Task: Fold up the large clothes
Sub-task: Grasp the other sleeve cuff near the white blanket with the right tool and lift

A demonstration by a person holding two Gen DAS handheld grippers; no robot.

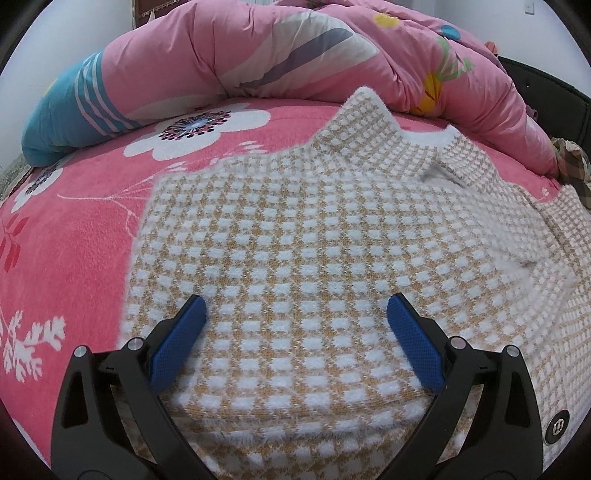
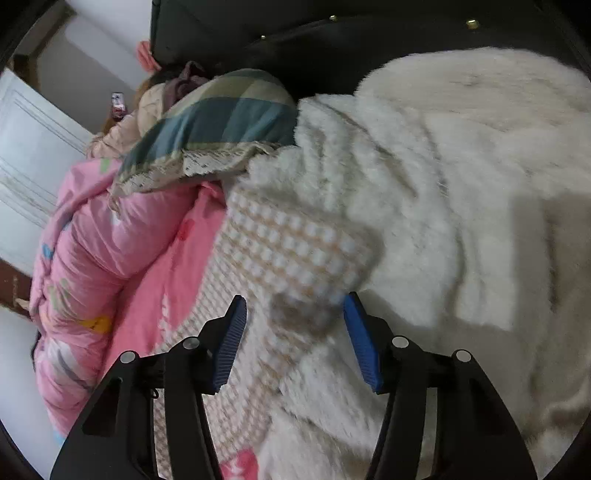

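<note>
A tan-and-white checked knit garment [image 1: 295,229] lies spread flat on the pink flowered bed sheet [image 1: 74,221], its collar [image 1: 369,122] pointing away from me. My left gripper [image 1: 295,301] hovers over the garment's body, open wide, with nothing between its blue pads. In the right wrist view a checked sleeve [image 2: 295,251] of the same knit runs toward my right gripper [image 2: 295,299]. The sleeve's end lies between the half-spread fingers. The left pad [image 2: 231,343] stands clear of it, so the gripper is open.
A bunched pink duvet [image 1: 258,48] lies along the far side of the bed. A white fluffy garment [image 2: 461,184] fills the right of the right wrist view, beside a plaid cloth [image 2: 221,122] and a black headboard [image 2: 295,29]. A black snap button [image 1: 557,426] sits at the garment's right edge.
</note>
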